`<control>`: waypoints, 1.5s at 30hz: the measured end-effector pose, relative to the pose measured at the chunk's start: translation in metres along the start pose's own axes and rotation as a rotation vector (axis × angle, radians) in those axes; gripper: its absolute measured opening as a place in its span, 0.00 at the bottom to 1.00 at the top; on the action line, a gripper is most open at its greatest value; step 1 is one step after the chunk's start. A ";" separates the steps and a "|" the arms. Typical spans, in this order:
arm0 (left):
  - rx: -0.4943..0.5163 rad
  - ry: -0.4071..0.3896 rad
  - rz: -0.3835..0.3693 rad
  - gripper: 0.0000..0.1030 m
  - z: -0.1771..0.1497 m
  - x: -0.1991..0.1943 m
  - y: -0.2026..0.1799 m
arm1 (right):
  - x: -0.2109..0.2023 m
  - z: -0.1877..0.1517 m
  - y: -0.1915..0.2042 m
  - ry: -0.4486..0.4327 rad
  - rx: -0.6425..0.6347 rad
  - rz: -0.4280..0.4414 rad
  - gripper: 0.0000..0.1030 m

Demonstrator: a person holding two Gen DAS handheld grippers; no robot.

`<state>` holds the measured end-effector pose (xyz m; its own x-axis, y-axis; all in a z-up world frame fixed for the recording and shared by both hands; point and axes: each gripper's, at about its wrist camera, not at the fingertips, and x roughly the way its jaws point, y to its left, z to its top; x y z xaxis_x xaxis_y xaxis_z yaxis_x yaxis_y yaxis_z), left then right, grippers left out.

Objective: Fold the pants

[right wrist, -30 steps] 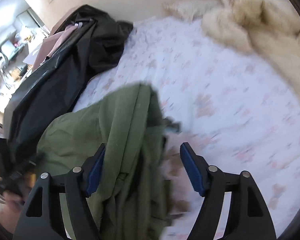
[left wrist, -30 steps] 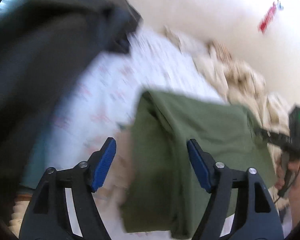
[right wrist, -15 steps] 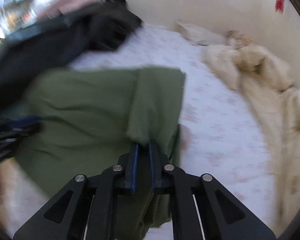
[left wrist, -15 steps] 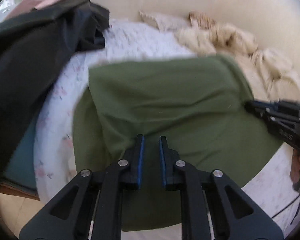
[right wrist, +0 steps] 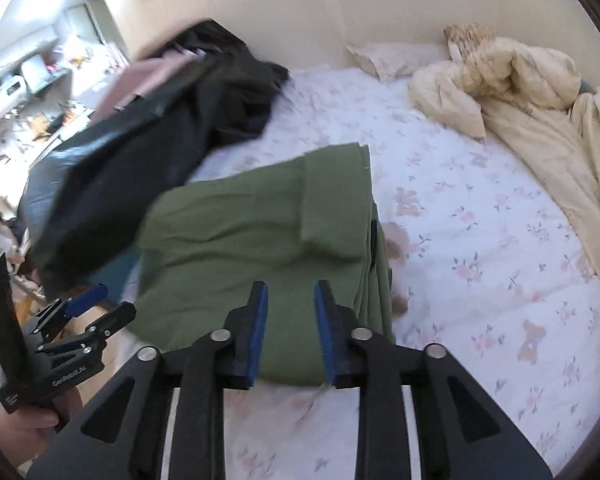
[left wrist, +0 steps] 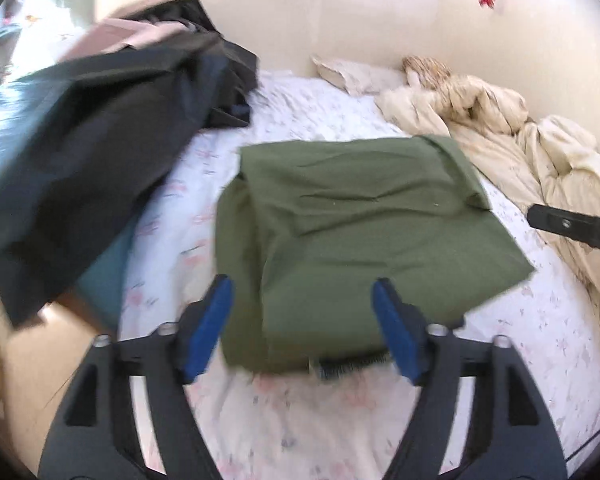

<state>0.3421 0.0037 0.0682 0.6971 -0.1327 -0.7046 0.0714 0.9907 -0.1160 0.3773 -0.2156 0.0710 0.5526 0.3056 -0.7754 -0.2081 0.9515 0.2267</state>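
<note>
Pants (left wrist: 364,232) lie folded into a soft green slab near the bed's (left wrist: 300,420) front edge in the left wrist view, and the left hand-held gripper (left wrist: 304,328) has just sprung wide apart with nothing gripped. From the right wrist, the right hand-held gripper (right wrist: 290,328) has been parting too, pads clear; limp, light cloth, best pinched at the thick layered right-hand edge.
</note>
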 end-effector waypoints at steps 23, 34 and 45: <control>0.042 -0.155 0.037 1.00 -0.138 -0.214 -0.074 | -0.212 -0.208 0.051 -0.200 -0.047 -0.048 0.90; -0.016 -0.191 0.078 1.00 -0.188 -0.238 -0.070 | -0.244 -0.268 0.054 -0.314 -0.039 -0.065 1.00; 0.039 -0.197 0.101 1.00 -0.211 -0.219 -0.080 | -0.210 -0.285 0.044 -0.304 -0.036 -0.151 1.00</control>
<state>0.0335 -0.0526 0.0843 0.8280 -0.0279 -0.5601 0.0190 0.9996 -0.0218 0.0225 -0.2480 0.0757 0.7932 0.1637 -0.5865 -0.1314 0.9865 0.0977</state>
